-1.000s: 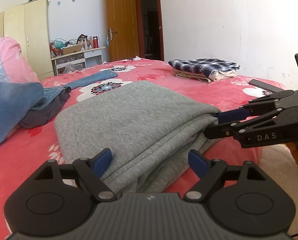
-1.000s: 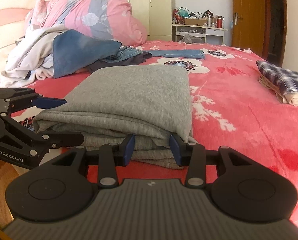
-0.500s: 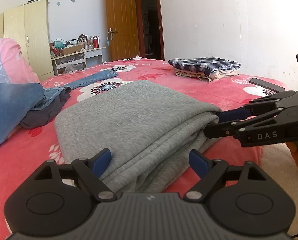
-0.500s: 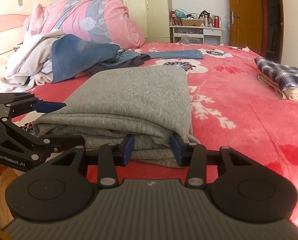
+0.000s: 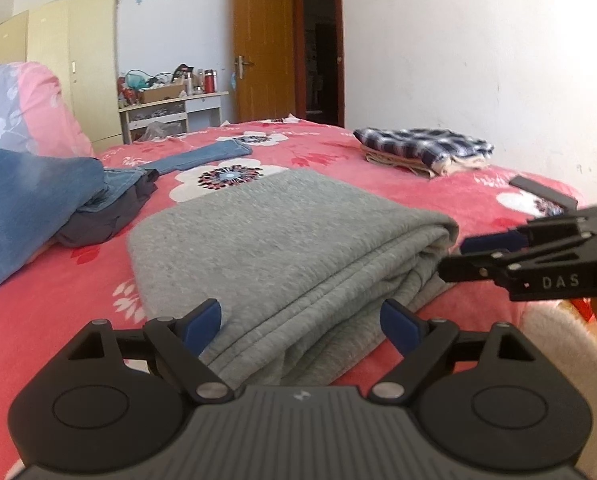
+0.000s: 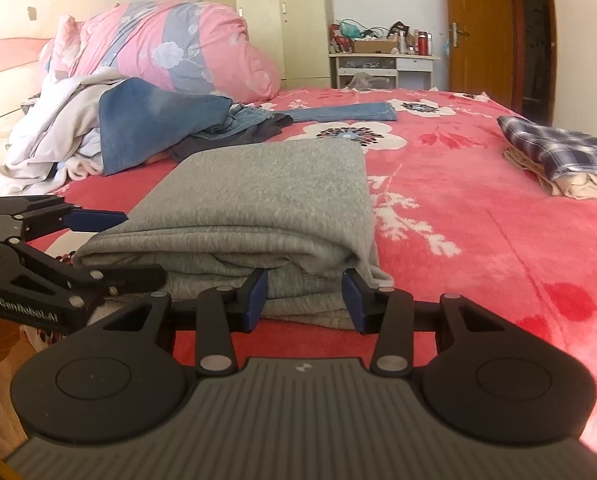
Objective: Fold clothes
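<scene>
A grey garment (image 5: 282,248) lies folded into a thick rectangle on the red flowered bed (image 5: 58,312). My left gripper (image 5: 300,320) is open wide, its blue pads either side of the garment's near edge, gripping nothing. The right gripper (image 5: 454,258) shows at the right of this view, tips just off the folded corner. In the right wrist view the right gripper (image 6: 304,294) stands open in front of the stacked folds of the grey garment (image 6: 266,200). The left gripper (image 6: 138,246) is at the garment's left corner.
A folded plaid shirt stack (image 5: 422,148) sits far right on the bed, with a dark flat object (image 5: 542,192) near it. Jeans and dark clothes (image 5: 38,200) pile up at the left, with white laundry (image 6: 50,136) and a pink quilt (image 6: 170,52) behind.
Both grippers have drawn back a little from the grey garment. The right gripper's tips, which touched the folded corner, now sit just clear of it. The garment has not moved.
</scene>
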Motion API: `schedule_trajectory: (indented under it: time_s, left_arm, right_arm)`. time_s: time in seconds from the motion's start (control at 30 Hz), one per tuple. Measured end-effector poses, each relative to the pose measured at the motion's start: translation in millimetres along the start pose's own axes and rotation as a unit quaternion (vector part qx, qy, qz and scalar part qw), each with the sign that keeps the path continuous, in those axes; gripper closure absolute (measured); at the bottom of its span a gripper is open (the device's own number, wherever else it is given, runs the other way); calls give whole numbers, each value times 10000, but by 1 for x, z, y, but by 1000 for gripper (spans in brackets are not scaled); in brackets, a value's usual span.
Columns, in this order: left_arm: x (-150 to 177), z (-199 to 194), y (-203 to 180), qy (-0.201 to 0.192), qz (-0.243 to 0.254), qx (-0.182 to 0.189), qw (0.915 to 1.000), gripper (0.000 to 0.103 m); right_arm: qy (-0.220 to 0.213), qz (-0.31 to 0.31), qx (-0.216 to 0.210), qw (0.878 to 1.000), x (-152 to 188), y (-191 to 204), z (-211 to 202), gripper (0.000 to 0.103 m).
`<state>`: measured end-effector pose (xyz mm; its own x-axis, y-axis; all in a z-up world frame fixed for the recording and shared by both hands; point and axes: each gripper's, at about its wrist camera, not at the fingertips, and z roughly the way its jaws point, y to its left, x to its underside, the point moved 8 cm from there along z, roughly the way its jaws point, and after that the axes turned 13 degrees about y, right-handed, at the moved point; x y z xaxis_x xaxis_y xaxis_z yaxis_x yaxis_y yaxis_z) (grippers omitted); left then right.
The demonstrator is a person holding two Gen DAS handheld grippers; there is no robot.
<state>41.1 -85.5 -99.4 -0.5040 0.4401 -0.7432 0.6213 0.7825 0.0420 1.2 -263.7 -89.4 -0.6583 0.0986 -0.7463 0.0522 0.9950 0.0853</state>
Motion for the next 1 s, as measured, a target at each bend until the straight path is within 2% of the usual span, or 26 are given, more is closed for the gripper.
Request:
schedule_trajectory:
  time_s: [0.27, 0.5, 0.7, 1.0]
  left_arm:
    - [5, -33, 9, -45, -349, -117, 9993, 10]
    - [13, -46, 20, 123, -792, -127, 9967, 7]
    - [16, -51, 33, 371, -1245, -266, 9912, 2]
    - [24, -44, 60, 972, -1922, -766, 9735, 0]
  right_arm:
    - [101, 562, -63, 9983, 15, -5, -18, 62]
    - [117, 740, -161, 9971, 21, -2, -27, 57]
    - [99, 835, -225, 9962, 21, 1, -32, 45]
    - [-57, 1046, -445, 9935, 14, 3, -41, 24]
